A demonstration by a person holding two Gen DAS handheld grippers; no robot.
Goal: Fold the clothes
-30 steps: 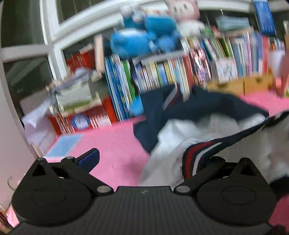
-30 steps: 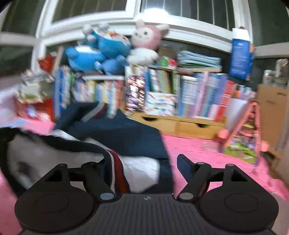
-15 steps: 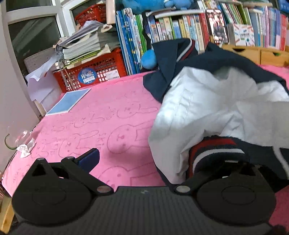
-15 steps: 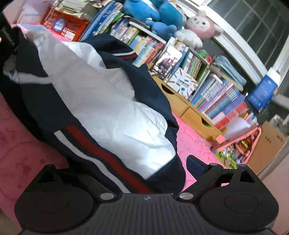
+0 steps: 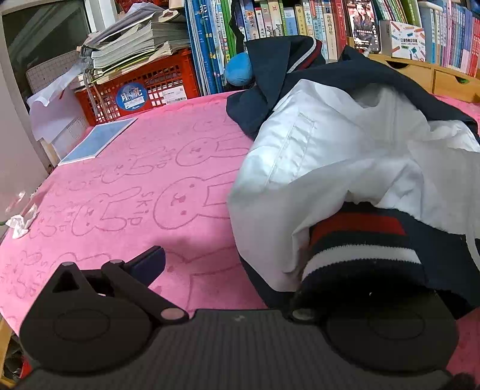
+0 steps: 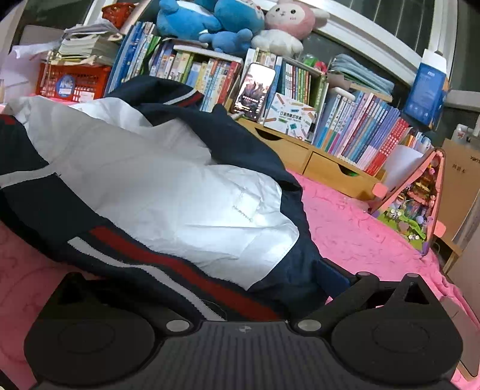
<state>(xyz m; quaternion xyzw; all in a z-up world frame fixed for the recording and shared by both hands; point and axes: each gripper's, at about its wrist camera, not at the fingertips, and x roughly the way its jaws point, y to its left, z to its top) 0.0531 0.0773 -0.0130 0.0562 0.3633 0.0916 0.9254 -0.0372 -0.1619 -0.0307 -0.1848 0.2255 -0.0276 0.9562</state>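
Observation:
A navy jacket with white lining [image 5: 345, 156] and a red, white and navy striped hem [image 5: 360, 240] lies bunched on the pink rabbit-print cover [image 5: 126, 192]. My left gripper [image 5: 237, 270] is open; its left finger [image 5: 148, 264] shows over the cover, and the hem drapes over its hidden right finger. In the right wrist view the jacket [image 6: 168, 186] fills the left and middle, and its striped hem [image 6: 156, 270] lies across my open right gripper [image 6: 240, 288]. Only that gripper's right finger [image 6: 333, 279] shows, touching the navy edge.
A red crate [image 5: 141, 87] with stacked papers and a blue booklet [image 5: 96, 141] sit at the far left. A row of books [image 6: 360, 132], wooden drawers [image 6: 327, 165] and plush toys [image 6: 210, 24] line the back. A pink toy house [image 6: 414, 210] stands at right.
Both grippers have come down from shelf height to the cover with the jacket, which now rests bunched on it. The hem has settled over both grippers' inner fingers.

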